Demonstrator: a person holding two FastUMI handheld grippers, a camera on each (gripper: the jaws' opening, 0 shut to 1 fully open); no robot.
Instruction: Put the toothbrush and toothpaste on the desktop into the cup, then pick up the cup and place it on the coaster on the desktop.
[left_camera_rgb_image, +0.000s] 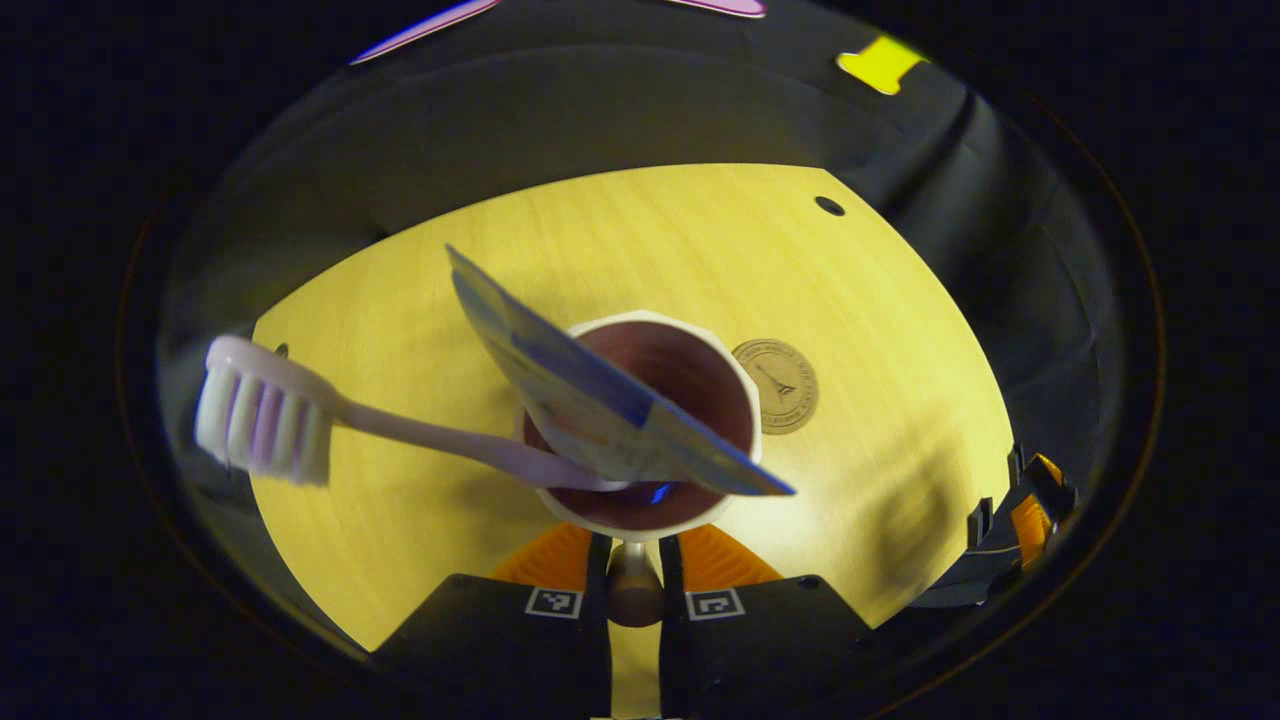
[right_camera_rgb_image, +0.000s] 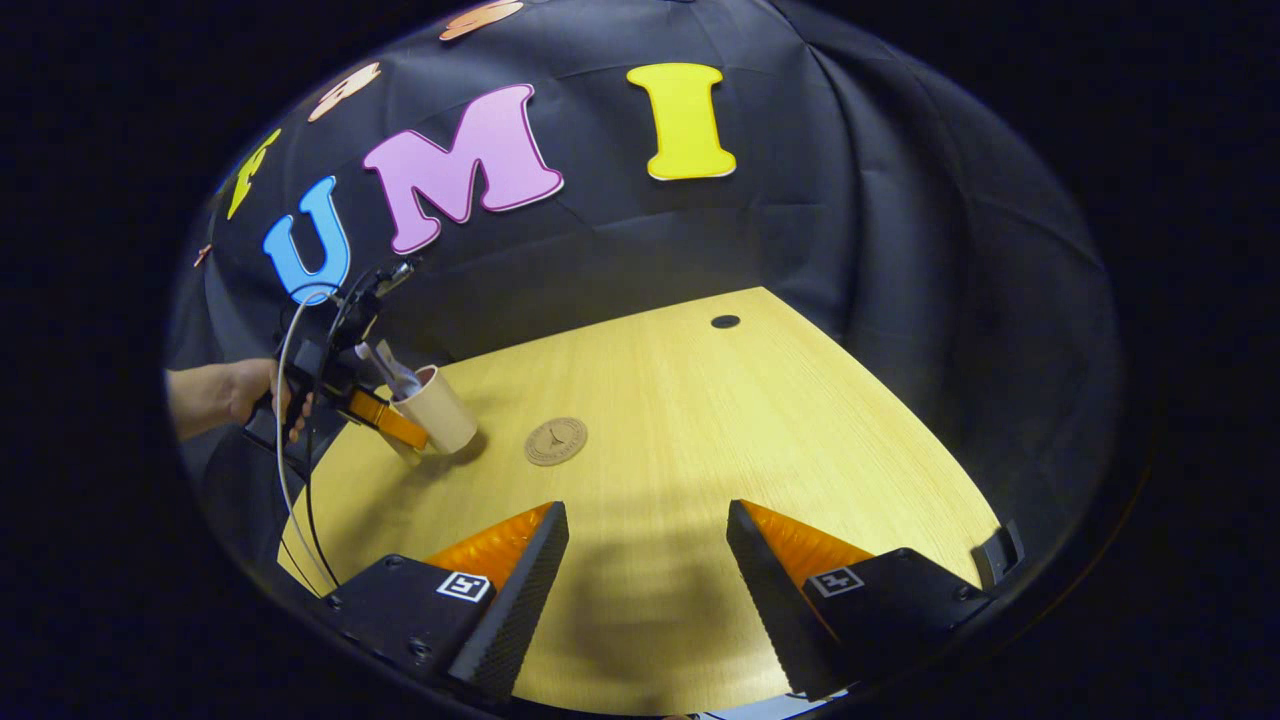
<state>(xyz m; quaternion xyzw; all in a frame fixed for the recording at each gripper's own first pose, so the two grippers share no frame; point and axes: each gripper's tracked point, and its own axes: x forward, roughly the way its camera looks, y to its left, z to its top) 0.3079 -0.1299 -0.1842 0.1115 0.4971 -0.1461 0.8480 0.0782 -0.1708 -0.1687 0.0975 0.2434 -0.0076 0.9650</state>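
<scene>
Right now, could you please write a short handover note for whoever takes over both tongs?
Left tongs: shut on the cup's handle; in the right gripper view the cup looks tilted near the desktop.
Right tongs: open, holding nothing.
Done: toothbrush and toothpaste stand in the cup.
Left: set the cup on the coaster, which lies bare beside it.

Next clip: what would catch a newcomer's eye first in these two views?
In the left gripper view, the cup sits right in front of the left gripper, whose fingers pinch its near rim, with the toothbrush and toothpaste sticking out of it. Just beyond on the desk lies the round coaster, bare. In the right gripper view, the right gripper hovers open over the desk, holding nothing.
</scene>
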